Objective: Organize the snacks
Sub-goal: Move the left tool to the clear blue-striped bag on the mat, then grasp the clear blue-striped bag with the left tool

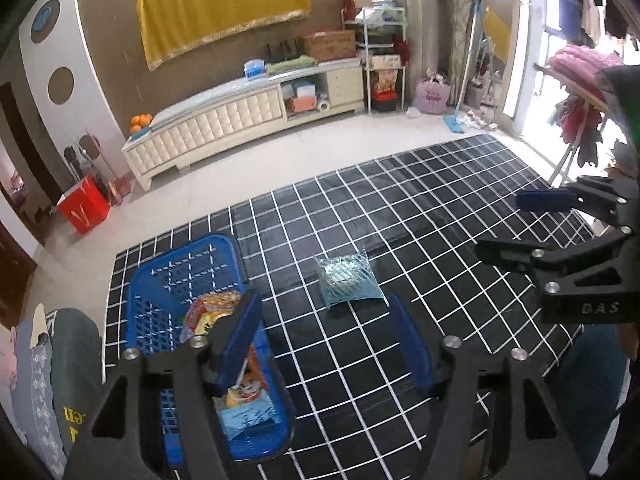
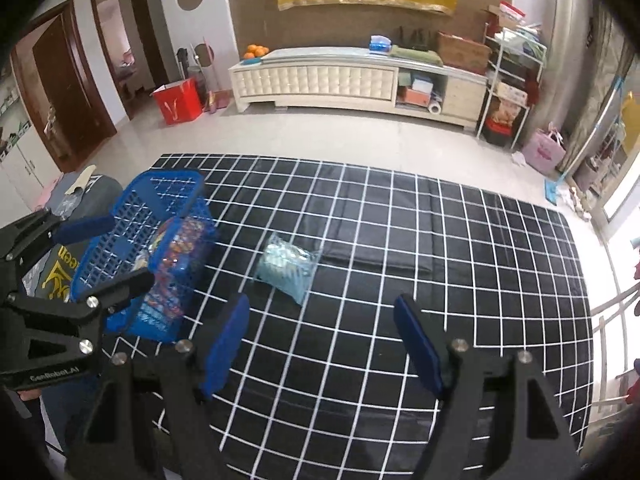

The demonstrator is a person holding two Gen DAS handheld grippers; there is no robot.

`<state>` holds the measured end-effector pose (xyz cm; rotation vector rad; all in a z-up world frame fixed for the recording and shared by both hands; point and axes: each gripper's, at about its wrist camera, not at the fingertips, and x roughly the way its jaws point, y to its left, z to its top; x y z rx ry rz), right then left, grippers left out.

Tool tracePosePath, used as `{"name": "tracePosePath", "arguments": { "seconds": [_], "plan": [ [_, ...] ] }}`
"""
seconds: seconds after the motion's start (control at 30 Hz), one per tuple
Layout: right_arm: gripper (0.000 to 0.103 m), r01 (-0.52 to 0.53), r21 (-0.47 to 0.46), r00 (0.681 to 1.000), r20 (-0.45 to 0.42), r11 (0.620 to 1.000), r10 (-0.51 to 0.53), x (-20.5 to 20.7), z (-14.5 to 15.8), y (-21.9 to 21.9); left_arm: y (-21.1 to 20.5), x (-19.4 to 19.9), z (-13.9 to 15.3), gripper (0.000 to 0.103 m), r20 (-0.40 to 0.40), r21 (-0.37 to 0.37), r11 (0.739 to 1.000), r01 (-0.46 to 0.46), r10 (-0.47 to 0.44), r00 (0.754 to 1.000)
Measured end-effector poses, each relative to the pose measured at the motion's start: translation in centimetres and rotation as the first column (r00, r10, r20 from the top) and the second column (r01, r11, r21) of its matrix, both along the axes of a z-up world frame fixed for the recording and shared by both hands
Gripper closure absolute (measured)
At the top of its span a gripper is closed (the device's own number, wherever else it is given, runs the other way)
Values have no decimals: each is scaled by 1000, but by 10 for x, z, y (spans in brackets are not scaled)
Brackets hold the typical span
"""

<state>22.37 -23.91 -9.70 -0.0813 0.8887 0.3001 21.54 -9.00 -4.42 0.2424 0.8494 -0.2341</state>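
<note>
A light blue snack packet (image 1: 347,279) lies alone on the black grid mat (image 1: 420,208); it also shows in the right wrist view (image 2: 287,267). A blue plastic basket (image 1: 182,268) at the mat's left holds several colourful snack packets (image 1: 212,312), also seen in the right wrist view (image 2: 136,216). My left gripper (image 1: 326,336) is open and empty, above the basket's right side and short of the packet. My right gripper (image 2: 322,334) is open and empty, hovering just short of the packet. Each gripper shows in the other's view: the right gripper (image 1: 516,224) and the left gripper (image 2: 108,248).
A long white cabinet (image 2: 320,76) stands on the far wall, a red bag (image 2: 178,100) to its left and a metal shelf rack (image 2: 512,80) to its right. Folded clothing (image 1: 60,380) lies left of the basket. Pale floor tiles surround the mat.
</note>
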Motion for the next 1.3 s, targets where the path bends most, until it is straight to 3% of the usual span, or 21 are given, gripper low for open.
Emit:
{"name": "tracePosePath", "arguments": {
  "seconds": [0.13, 0.23, 0.3, 0.37, 0.47, 0.63, 0.8, 1.1, 1.3],
  "plan": [
    [16, 39, -18, 999, 7, 999, -39, 12, -14, -11, -15, 21, -17, 30, -60, -10, 1000, -6, 5, 998],
    [4, 71, -7, 997, -8, 997, -71, 24, -28, -21, -22, 34, -26, 16, -79, -21, 1000, -23, 21, 997],
    [0, 91, -5, 996, -24, 996, -91, 33, -37, -27, -31, 42, -35, 12, -82, 24, 999, -36, 38, 996],
    [0, 116, -14, 993, -33, 993, -116, 41, -45, -33, -42, 51, -47, 0, -90, 72, 997, -38, 44, 995],
    [0, 154, -29, 984, -83, 988, -156, 58, -65, -44, -53, 63, -63, 0, -106, 115, 993, -27, 39, 994],
    [0, 188, -43, 974, -119, 981, -192, 76, -92, -54, -59, 87, -90, 0, -162, 115, 992, -59, 77, 984],
    [0, 187, -5, 976, -109, 982, -187, 84, -107, -62, -63, 109, -114, 0, -188, 138, 987, -82, 107, 976],
    [0, 175, -10, 975, -137, 984, -175, 97, -123, -61, -78, 143, -150, 0, -262, 138, 989, -51, 86, 961],
    [0, 192, -37, 968, -158, 981, -196, 104, -132, -64, -70, 162, -171, 0, -322, 82, 994, -73, 96, 942]
  ]
}}
